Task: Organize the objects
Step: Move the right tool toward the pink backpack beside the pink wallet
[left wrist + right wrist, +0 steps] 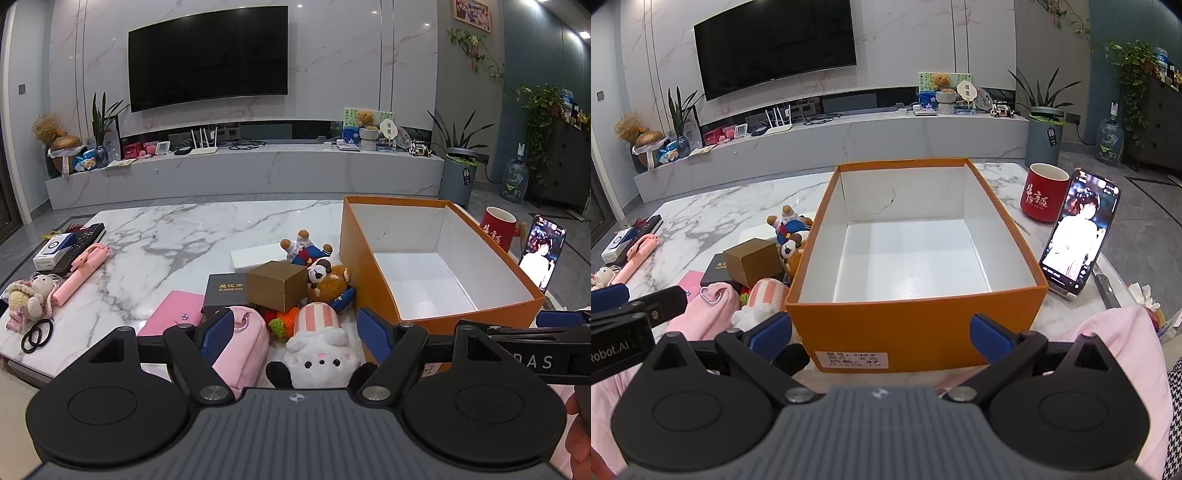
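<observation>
Two tools hang over the near edge of the marble worktop [177, 229], both spread wide and holding nothing. The left tool [295, 332] points down at a heap of small things: a white plush with a pink-striped hat [319, 347] sits between its blue pads but neither pad presses on it, and a pink pouch [243, 343] lies under the left pad. Just beyond are a brown box [277, 284], a dark box [225, 291], a pink wallet [171, 317] and a few more soft toys, one a panda-faced plush [327, 282]. The right tool [881, 336] faces the near wall of the orange box [916, 325], which stands open and empty just right of the heap. Farther right are a red mug [1043, 197] and a propped phone [1078, 229].

By my reading, nothing is sorted yet; the step in hand is the first pick, most likely the white plush. The next move calls for lowering the left tool around it, closing gently on the soft body, then lifting clear of the pouch and over the box rim.
</observation>
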A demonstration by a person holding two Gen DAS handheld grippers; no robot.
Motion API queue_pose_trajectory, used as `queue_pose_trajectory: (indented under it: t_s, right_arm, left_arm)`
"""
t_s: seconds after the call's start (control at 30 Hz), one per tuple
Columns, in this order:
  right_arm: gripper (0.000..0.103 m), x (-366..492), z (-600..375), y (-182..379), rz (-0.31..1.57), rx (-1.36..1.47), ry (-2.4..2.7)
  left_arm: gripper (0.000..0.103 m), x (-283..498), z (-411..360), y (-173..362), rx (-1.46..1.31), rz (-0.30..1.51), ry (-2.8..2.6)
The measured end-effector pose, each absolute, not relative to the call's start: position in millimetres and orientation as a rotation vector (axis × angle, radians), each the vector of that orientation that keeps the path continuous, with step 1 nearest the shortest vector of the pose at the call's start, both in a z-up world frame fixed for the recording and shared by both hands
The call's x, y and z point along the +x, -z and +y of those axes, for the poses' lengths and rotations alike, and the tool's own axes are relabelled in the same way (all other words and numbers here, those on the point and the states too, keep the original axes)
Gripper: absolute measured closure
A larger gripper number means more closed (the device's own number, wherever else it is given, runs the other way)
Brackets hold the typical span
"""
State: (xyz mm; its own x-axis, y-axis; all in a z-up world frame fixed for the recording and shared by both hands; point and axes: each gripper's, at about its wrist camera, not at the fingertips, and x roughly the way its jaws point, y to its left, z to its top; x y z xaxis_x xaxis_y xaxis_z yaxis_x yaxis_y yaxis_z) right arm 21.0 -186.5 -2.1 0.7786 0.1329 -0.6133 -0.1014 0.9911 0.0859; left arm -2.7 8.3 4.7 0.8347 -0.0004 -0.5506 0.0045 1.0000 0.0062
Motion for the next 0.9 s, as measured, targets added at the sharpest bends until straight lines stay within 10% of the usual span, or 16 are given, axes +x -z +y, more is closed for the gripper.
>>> queue_pose_trajectory:
  t_s: [0.57, 0.9]
  right_arm:
    - [0.002, 22, -173, 3, 0.659, 0.100, -0.243]
    - [0.042, 32, -120, 6, 0.680, -0.055, -0.450]
  left_arm:
    - [0.017, 2, 36, 0, 0.026, 0.645, 0.050]
    - [0.037, 26, 59, 10, 0.119, 0.761, 0.116]
